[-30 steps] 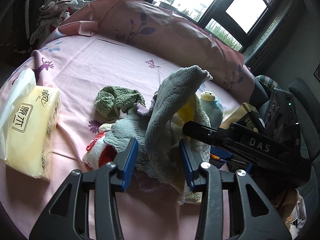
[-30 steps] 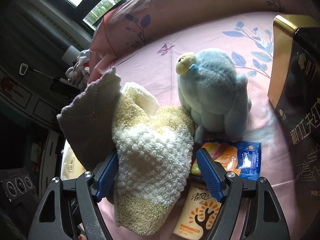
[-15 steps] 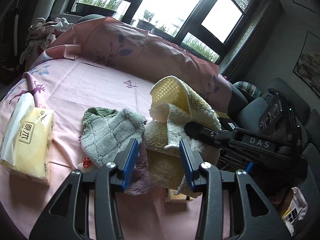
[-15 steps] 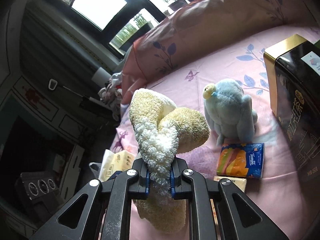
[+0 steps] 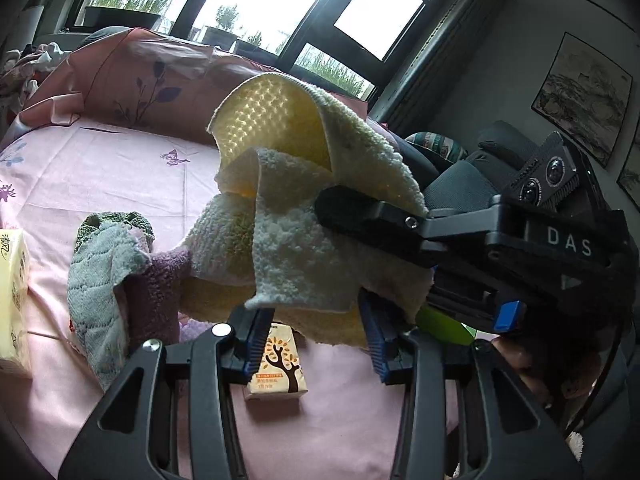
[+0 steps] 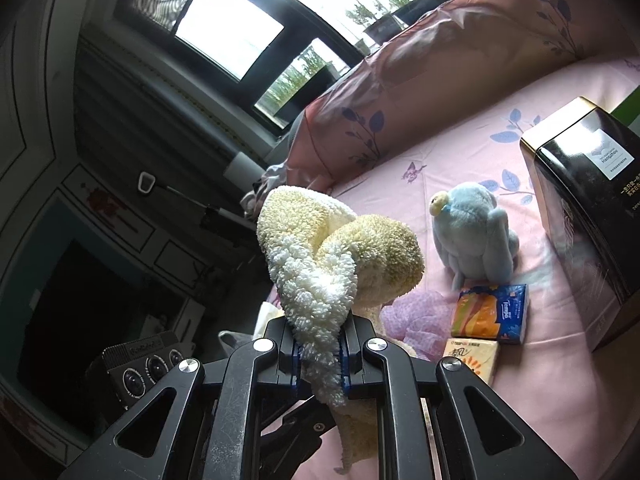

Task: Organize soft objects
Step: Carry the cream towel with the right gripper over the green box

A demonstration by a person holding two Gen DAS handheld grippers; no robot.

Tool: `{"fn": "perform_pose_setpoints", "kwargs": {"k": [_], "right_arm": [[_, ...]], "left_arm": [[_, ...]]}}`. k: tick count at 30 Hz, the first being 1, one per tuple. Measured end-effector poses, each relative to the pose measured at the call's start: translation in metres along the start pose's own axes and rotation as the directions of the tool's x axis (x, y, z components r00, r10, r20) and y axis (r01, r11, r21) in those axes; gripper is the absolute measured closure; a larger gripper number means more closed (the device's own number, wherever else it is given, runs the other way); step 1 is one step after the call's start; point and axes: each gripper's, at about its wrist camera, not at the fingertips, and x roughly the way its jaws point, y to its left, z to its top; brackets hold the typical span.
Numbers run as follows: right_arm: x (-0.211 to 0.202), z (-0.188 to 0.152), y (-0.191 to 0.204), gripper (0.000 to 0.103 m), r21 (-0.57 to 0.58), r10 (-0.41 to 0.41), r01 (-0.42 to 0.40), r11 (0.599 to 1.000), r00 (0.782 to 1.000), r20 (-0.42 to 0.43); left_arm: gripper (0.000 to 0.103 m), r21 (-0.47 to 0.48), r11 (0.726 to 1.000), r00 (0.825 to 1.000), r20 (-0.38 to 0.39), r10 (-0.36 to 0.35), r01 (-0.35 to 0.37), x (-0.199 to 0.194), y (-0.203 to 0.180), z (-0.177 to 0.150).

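A fluffy yellow-and-white towel (image 6: 320, 272) hangs bunched in the air above the pink bed. My right gripper (image 6: 320, 356) is shut on a white fold of it. In the left wrist view the same towel (image 5: 300, 240) fills the middle, with one of the right gripper's fingers (image 5: 360, 212) reaching in from the right. My left gripper (image 5: 314, 336) sits just under the towel's lower edge. Its jaws are closing, the hem drooping between the blue pads without being pinched. A grey-green cloth (image 5: 96, 272) and a purple cloth (image 5: 156, 292) lie to the left.
On the pink sheet sit a blue plush toy (image 6: 476, 240), an orange-and-blue tissue pack (image 6: 492, 312), a tree-print tissue pack (image 5: 280, 364) and a black-and-gold box (image 6: 588, 208). A yellow tissue bag (image 5: 12, 300) lies far left. A pink bolster (image 5: 140, 80) lines the far edge.
The right gripper closed on the yellow towel and lifted it. The grey cloth that stood between my left fingers now lies to the left. Both grippers have risen.
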Motion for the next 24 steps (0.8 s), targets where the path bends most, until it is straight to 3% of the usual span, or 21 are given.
{"fn": "perform_pose_setpoints", "kwargs": {"k": [5,11,17,21,24], "right_arm": [[-0.028,0.007,-0.010,0.087,0.030,0.051,-0.053,0.998,0.996,0.069],[-0.087,0.013,-0.010,0.087,0.007,-0.019,0.018,1.000,0.968,0.249],[-0.146,0.011,-0.031,0.087,0.060,-0.086,0.067,0.996,0.909,0.408],[-0.177,0.007,-0.062,0.087,0.135,-0.105,0.045,0.990,0.871,0.480],[-0.195,0.004,-0.080,0.087,0.192,-0.165,0.071,0.979,0.830,0.532]], "left_arm": [[0.080,0.085,0.996,0.998,0.046,-0.043,0.039,0.000,-0.034,0.011],[0.081,0.200,0.972,0.990,0.055,-0.133,0.119,0.015,-0.081,0.023],[0.080,0.250,0.945,0.975,0.007,-0.222,0.213,0.046,-0.126,0.025],[0.080,0.315,0.919,0.970,-0.044,-0.238,0.240,0.071,-0.158,0.020],[0.080,0.331,0.902,0.961,-0.104,-0.257,0.277,0.093,-0.179,0.016]]}}
